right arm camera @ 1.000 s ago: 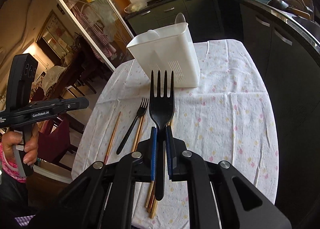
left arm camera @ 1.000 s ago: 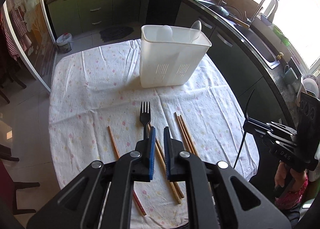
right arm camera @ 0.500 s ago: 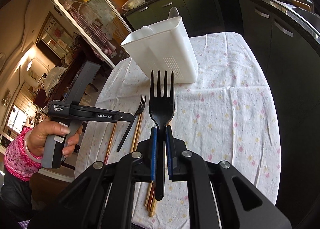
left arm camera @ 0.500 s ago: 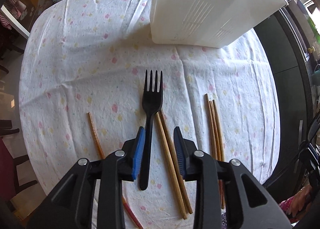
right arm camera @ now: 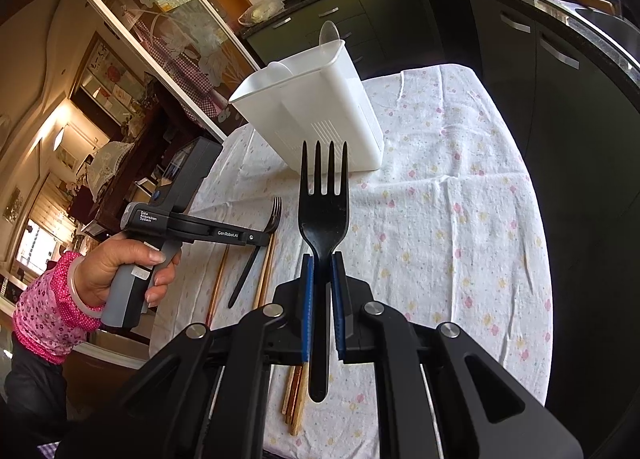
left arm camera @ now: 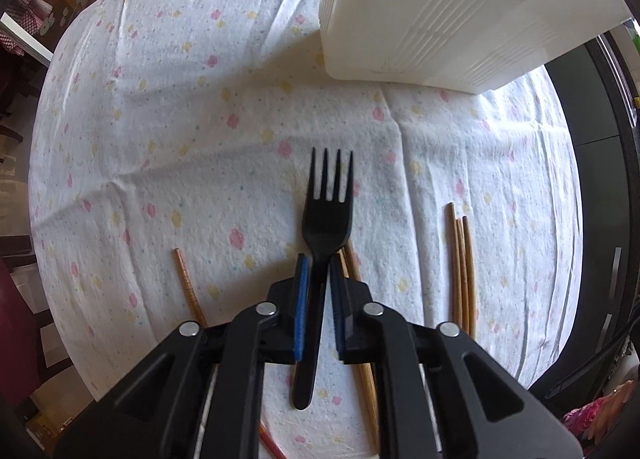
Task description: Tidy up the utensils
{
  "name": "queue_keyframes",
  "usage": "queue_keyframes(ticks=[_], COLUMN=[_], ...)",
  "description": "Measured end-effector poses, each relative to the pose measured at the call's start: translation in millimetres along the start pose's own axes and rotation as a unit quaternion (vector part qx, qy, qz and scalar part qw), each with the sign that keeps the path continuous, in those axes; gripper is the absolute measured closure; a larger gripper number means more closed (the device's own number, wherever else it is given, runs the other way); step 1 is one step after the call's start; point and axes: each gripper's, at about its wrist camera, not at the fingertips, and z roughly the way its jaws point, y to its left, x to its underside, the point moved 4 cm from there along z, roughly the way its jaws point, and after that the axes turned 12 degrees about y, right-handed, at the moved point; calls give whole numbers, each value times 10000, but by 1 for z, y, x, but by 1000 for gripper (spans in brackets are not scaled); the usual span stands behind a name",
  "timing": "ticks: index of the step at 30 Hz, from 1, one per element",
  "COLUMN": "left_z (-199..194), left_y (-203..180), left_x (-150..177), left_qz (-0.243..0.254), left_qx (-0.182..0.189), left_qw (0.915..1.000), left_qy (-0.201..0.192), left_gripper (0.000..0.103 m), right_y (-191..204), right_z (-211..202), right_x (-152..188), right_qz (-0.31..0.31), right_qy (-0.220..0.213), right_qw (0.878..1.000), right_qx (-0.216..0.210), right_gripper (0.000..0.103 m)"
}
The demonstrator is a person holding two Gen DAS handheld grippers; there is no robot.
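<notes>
between the left tongs point(left arm camera: 318, 271), which pinch its neck, a black fork point(left arm camera: 327, 219) lies on the desk point(left arm camera: 160, 139), tines toward the white bin point(left arm camera: 440, 11) ahead. chopsticks point(left arm camera: 462, 267) lie right of them. the right tongs point(right arm camera: 322, 271) pinch a second fork point(right arm camera: 325, 215) above the desk.

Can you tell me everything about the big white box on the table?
The white box is a tall utensil holder that looks like plastic, with thin slots low on its side. It stands upright on the flowery tablecloth, at the far end of it, beyond the forks and chopsticks. Its top is open, and two pale spoons poke out above the rim. No gripper touches it.
</notes>
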Motion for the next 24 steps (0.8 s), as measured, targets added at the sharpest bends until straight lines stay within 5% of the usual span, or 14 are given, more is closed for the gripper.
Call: queue_keyframes(ticks=[8,15,20,24], left_z=[-10,-55,-110,-174], left_y=[8,10,2,-11], left_x=[-6,26,60,73], left_qz=[56,230,357,514], left_qx=[121,169,291,446], left_qw=[9995,9935,9796,9533], left_qy=[-287,-1104,-1955,-2942], left_gripper=[95,95,95,95], right_y=[2,2,3,4], right_z=[-6,-9,-11,-16], right_x=[1,-1,-1,-2], right_qz=[27,25,23,-6], right_qy=[-64,-143,-198,-304], right_qw=[10000,9998,9997,9994], right_qx=[-44,-101,-132,-164], right_gripper=[93,93,94,93])
